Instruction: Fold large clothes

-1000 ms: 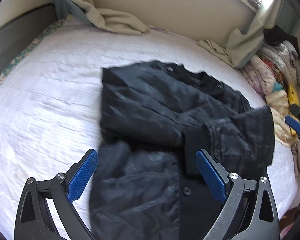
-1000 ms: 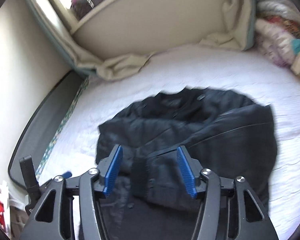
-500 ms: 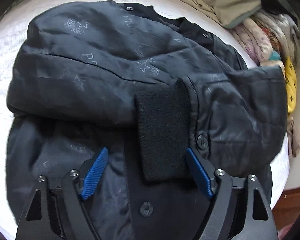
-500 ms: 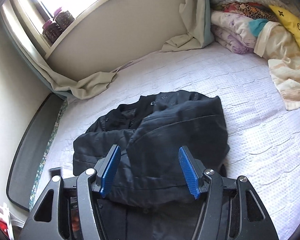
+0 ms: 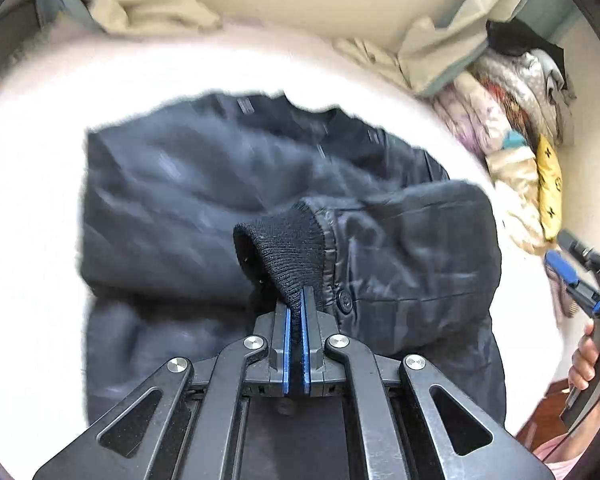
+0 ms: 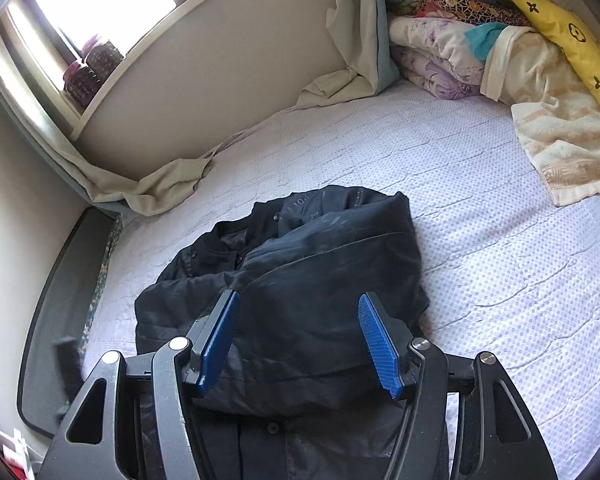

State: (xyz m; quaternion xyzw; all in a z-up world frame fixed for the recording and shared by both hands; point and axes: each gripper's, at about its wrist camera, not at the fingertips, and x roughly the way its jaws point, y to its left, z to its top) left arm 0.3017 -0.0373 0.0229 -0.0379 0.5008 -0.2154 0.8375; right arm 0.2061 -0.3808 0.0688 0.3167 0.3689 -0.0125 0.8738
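Observation:
A black padded jacket (image 5: 220, 200) lies on the white bed, its sleeves folded across the body. My left gripper (image 5: 296, 300) is shut on the ribbed knit cuff (image 5: 288, 248) of the sleeve and holds it raised a little off the jacket. In the right wrist view the jacket (image 6: 300, 280) lies under and ahead of my right gripper (image 6: 300, 340), which is open and empty above its near part. The right gripper also shows in the left wrist view (image 5: 572, 280), off the bed's right edge in a hand.
The white bedspread (image 6: 480, 220) surrounds the jacket. Folded blankets and a yellow pillow (image 6: 572, 44) are piled at the far right corner. A beige curtain (image 6: 160, 188) drapes along the wall. A dark bed frame (image 6: 56, 312) runs along the left side.
My left gripper closed on the sleeve cuff and lifted it. My right gripper stayed open and drew back slightly over the jacket.

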